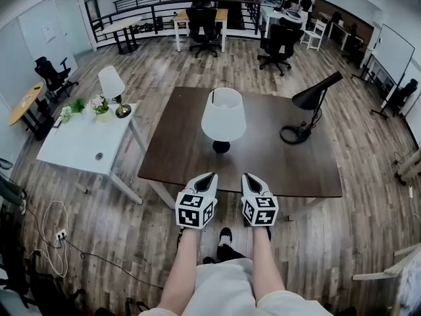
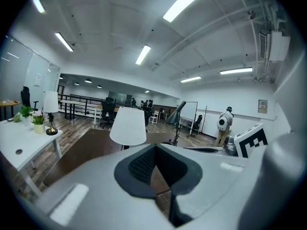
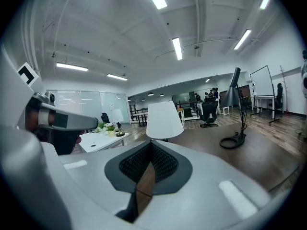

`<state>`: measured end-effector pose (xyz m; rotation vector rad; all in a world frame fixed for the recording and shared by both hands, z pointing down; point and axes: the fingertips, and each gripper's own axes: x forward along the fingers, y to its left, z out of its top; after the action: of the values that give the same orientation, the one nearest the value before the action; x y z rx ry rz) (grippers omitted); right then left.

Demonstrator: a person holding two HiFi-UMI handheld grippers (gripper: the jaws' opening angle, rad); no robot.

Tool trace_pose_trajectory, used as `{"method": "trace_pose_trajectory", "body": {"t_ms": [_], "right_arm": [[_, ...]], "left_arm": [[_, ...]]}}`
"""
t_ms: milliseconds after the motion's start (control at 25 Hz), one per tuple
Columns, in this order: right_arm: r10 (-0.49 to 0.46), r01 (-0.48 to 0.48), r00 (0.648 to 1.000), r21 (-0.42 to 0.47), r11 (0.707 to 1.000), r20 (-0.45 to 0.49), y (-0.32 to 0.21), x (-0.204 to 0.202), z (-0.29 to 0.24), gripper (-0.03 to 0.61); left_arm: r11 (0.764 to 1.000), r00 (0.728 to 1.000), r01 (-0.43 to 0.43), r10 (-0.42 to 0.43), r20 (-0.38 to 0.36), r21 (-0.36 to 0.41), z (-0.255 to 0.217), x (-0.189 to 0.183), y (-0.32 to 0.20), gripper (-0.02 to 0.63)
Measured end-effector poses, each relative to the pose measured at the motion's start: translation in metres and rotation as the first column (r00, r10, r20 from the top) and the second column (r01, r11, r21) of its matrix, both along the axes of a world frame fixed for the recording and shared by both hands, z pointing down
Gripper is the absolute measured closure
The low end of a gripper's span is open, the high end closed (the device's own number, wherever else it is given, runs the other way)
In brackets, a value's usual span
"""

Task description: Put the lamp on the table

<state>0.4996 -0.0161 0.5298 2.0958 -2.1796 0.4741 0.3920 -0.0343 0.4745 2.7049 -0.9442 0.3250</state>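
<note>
White-shaded lamp stands upright on its dark base near the middle of the brown table, well apart from the black desk lamp toward the table's right side (a smaller lamp sits on the white side table off to the left). Left gripper and right gripper hover side by side at the brown table's near edge. Both are clenched with nothing between the jaws, and neither touches the lamp.

lamp white shade, black base; table dark brown; desk lamp black; side table white
</note>
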Motion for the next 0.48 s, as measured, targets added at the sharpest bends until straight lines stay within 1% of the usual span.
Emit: {"method": "trace_pose_trajectory", "body": {"t_ms": [240,480], "right_arm": [[-0.006,0.006,1.0,-0.001,1.0,-0.01,0.0013,-0.0012,-0.0058,0.554],[-0.003,0.003,1.0,-0.001,1.0,-0.013,0.0051,-0.0057,-0.003,0.554]], "left_arm": [[1.0,1.0,0.0,0.0,-0.009,0.006,-0.0067,-0.001,0.0033,0.612],[1.0,1.0,0.001,-0.001,-0.018,0.001,-0.0029,-0.0041,0.0084,0.612]]}}
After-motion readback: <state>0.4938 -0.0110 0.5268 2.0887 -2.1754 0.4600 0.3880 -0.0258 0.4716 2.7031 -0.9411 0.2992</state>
